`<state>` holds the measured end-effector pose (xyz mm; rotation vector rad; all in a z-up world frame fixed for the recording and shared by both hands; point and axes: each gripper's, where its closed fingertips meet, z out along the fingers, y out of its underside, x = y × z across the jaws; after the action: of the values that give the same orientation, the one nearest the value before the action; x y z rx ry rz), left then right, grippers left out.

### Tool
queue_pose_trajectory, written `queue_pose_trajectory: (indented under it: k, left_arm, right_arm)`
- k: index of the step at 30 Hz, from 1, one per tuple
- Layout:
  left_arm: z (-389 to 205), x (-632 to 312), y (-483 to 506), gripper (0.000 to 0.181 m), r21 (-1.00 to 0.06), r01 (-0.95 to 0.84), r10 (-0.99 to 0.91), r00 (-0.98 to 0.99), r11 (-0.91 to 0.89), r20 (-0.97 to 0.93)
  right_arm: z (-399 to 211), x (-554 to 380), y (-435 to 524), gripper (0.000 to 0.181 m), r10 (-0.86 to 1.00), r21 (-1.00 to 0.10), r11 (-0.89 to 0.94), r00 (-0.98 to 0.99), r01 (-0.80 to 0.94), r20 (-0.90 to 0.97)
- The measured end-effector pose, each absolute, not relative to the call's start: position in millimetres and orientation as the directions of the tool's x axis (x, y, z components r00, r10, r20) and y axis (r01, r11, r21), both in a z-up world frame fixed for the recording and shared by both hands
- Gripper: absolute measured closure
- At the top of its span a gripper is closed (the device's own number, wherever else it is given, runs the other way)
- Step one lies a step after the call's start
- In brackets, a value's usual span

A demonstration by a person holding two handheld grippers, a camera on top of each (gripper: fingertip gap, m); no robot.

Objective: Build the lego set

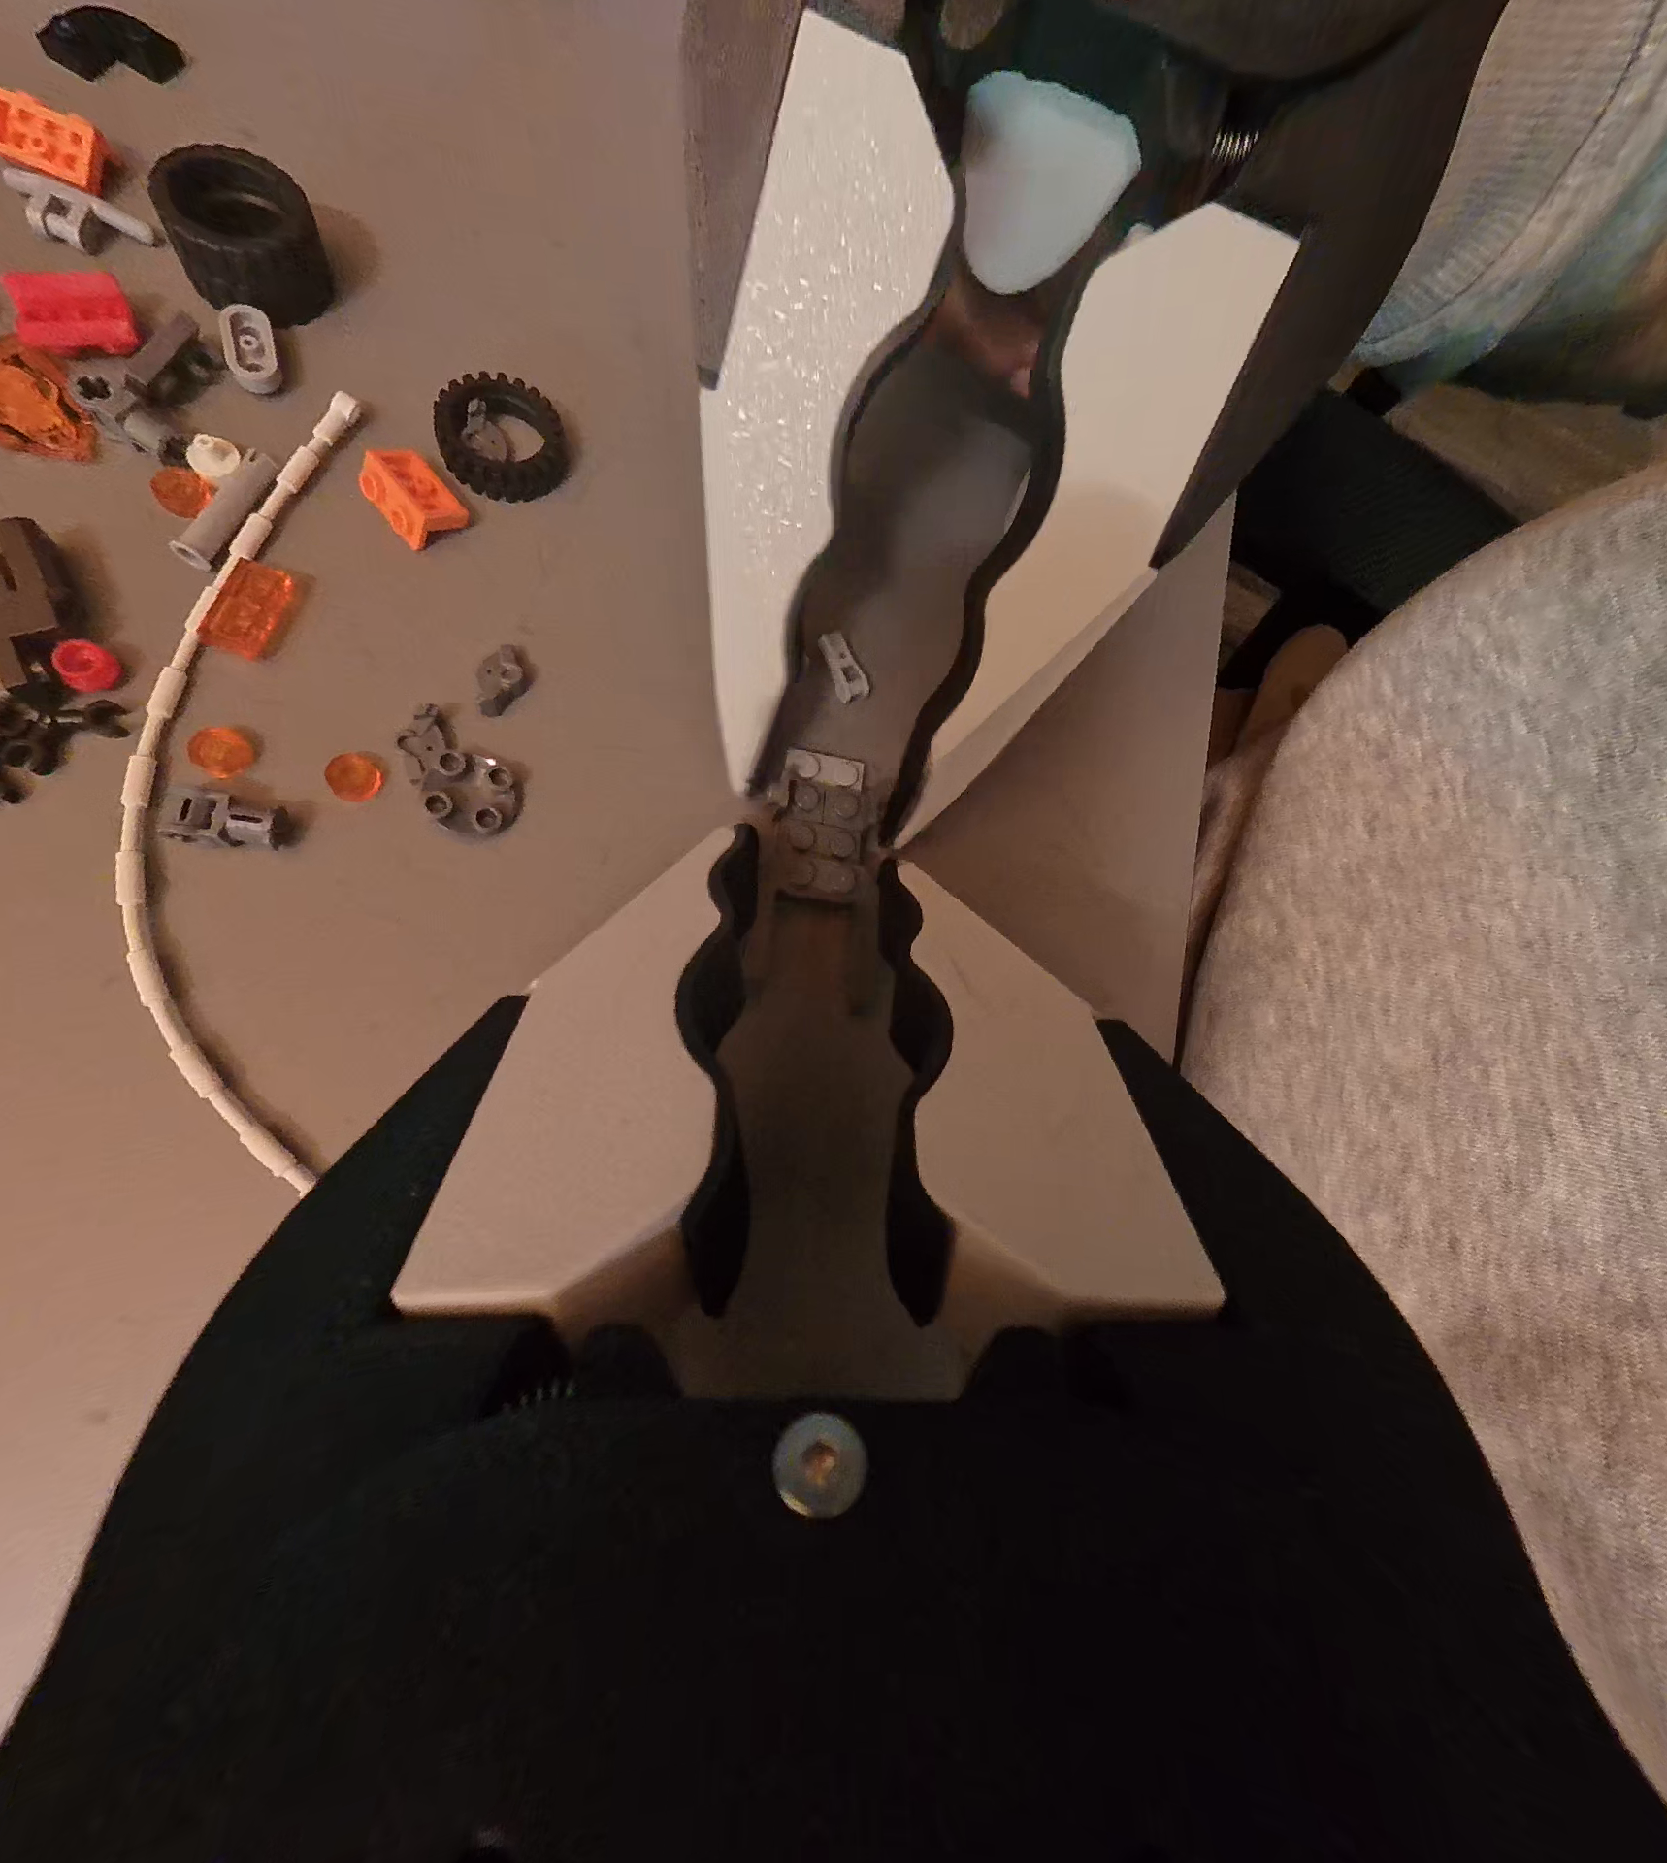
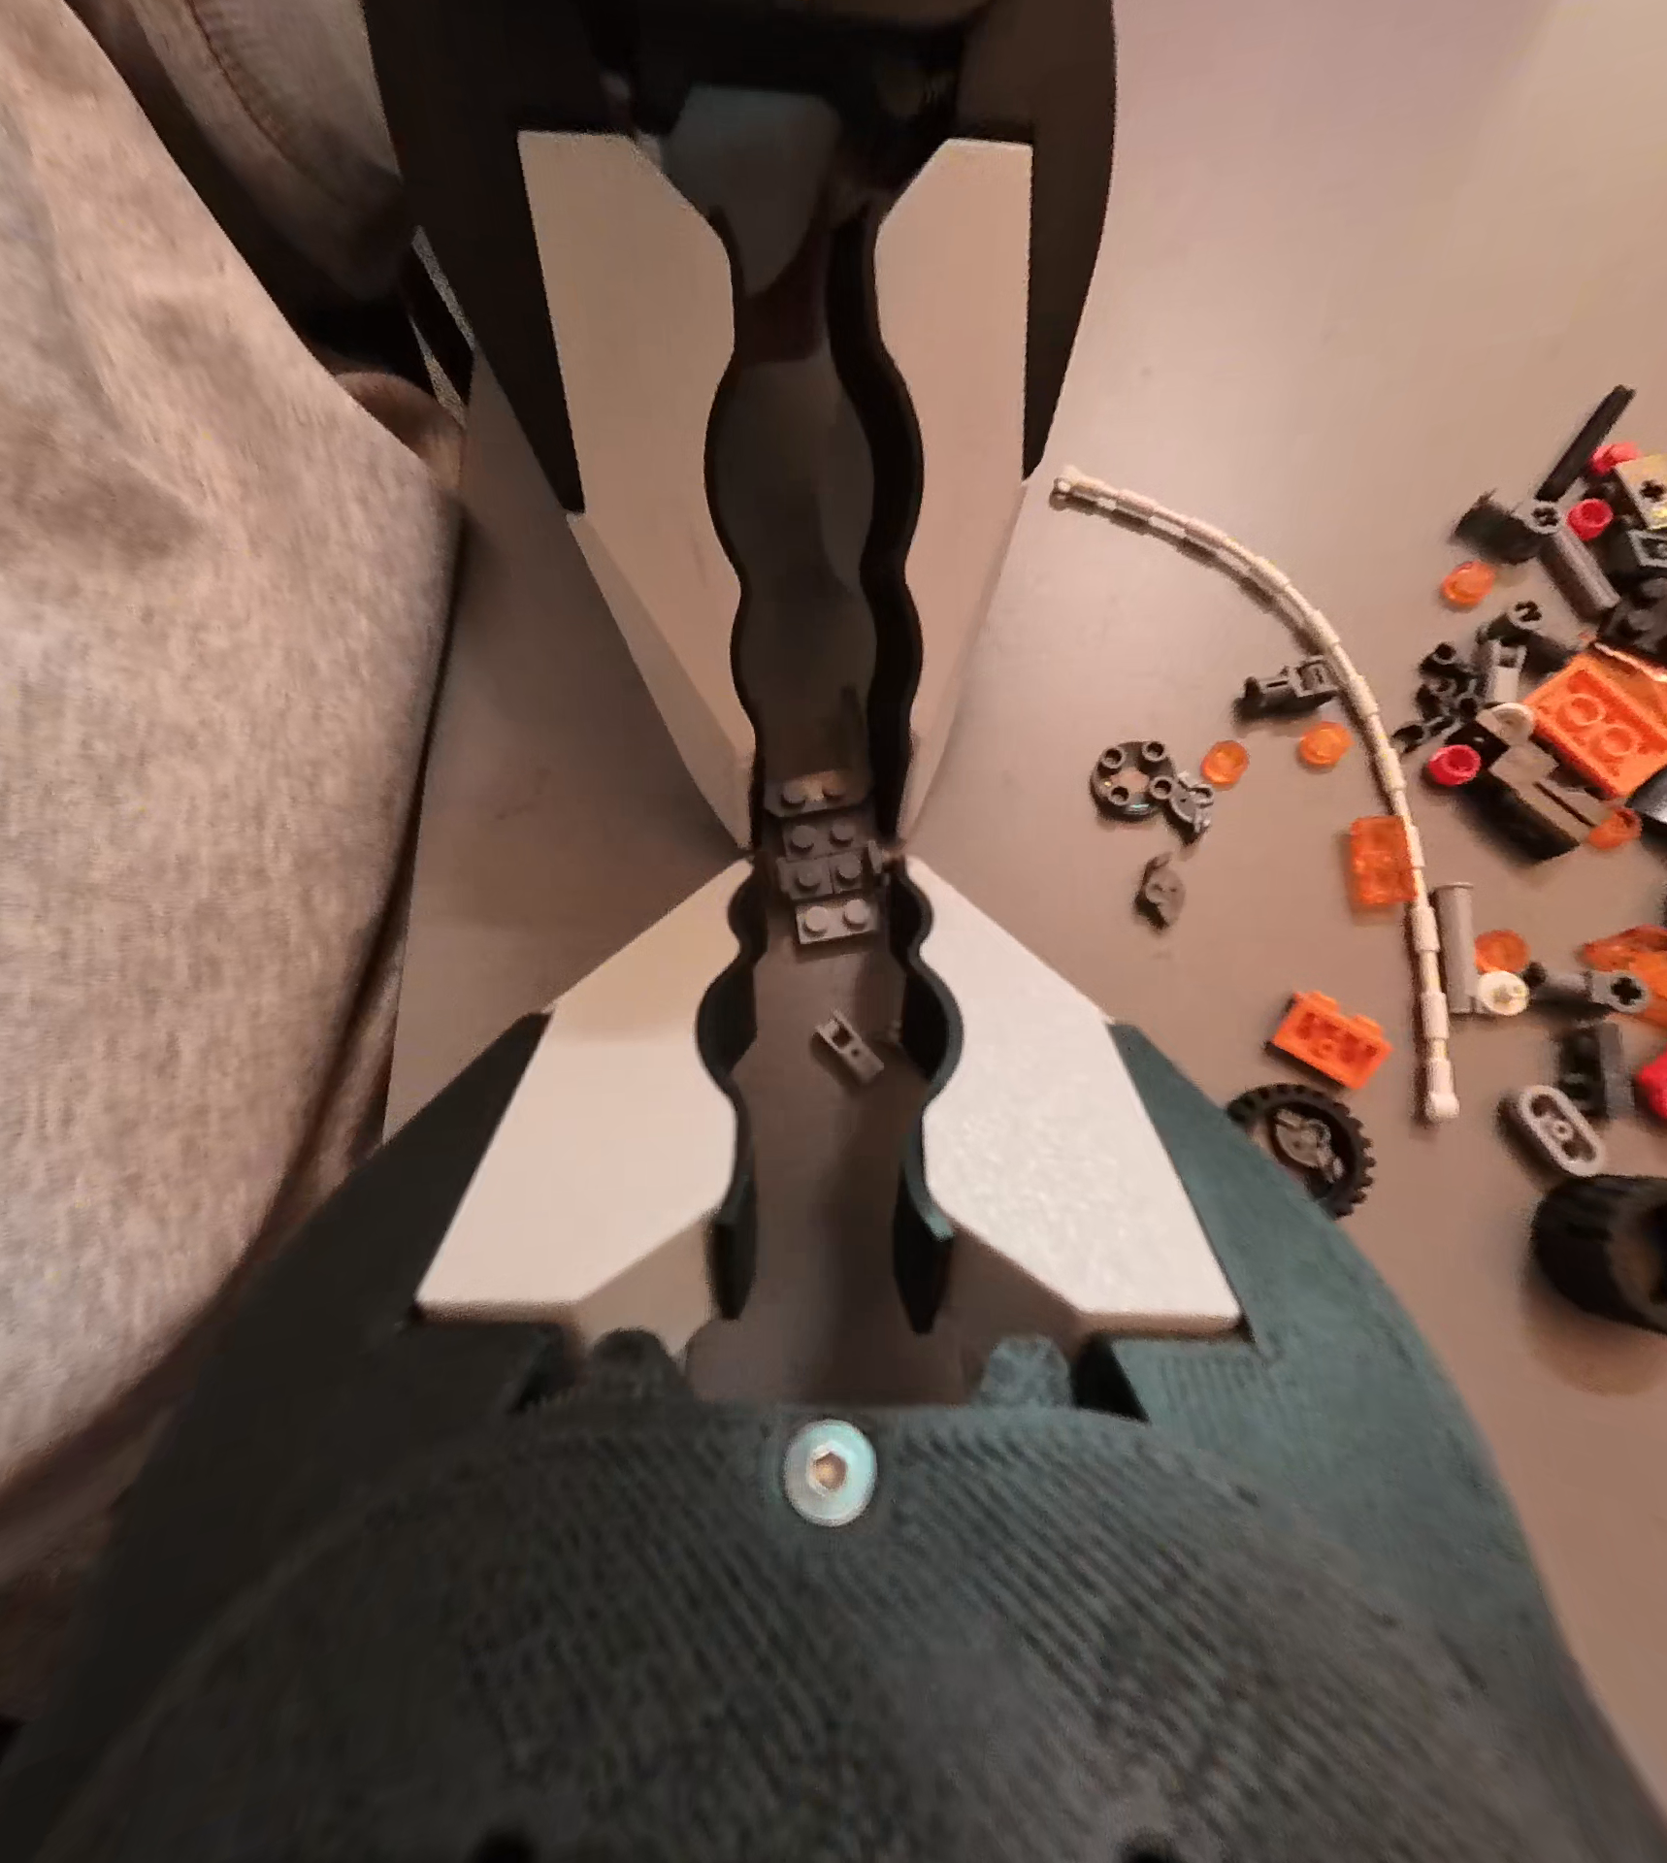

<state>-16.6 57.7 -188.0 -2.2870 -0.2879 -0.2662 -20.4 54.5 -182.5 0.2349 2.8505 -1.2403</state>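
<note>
In the left wrist view, our left gripper [image 1: 824,857] meets the right gripper tip to tip, and a small stack of grey plates [image 1: 824,832] sits just where the four tips come together. Our fingers [image 1: 724,907] seem to close on its near end, yet whether they truly pinch it or only frame it, we cannot tell. A tiny grey clip [image 1: 845,667] lies on the desk [image 1: 527,988] beyond our tips, between the other gripper's fingers. Off to the left of the fingers lie loose pieces: a fat black tyre [image 1: 240,237], a thin black tyre [image 1: 505,439], an orange brick [image 1: 411,497] and a long white ribbed hose [image 1: 194,766].

In the right wrist view, our right gripper [image 2: 824,877] faces the same grey plates [image 2: 824,867], which lie between its tips and the left gripper's. Here too we cannot tell if the fingers [image 2: 920,927] hold it or just flank it. The clip [image 2: 850,1048] rests between our fingers, nearer the camera.

We judge the plates to be light, stiff and smooth, apt to slip or twist under a skewed pinch. It is best to take them by the long flat sides, squarely, and press gently so that joined layers do not pop apart.
</note>
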Motion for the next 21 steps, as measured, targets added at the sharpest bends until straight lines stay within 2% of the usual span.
queue_pose_trajectory:
  k: [14,21]
  left_arm:
    - [-188.4,-16.7,57.6,0.159,-0.696,0.29,0.123,0.952,-0.657,0.28]
    - [-188.4,-16.6,57.8,0.159,-0.697,0.288,0.122,0.953,-0.657,0.279]
  right_arm:
    - [-183.7,-19.9,55.1,0.159,0.175,-0.709,0.691,-0.984,0.141,-0.025]
    - [-183.3,-19.9,56.1,0.159,0.193,-0.717,0.675,-0.98,0.174,-0.056]
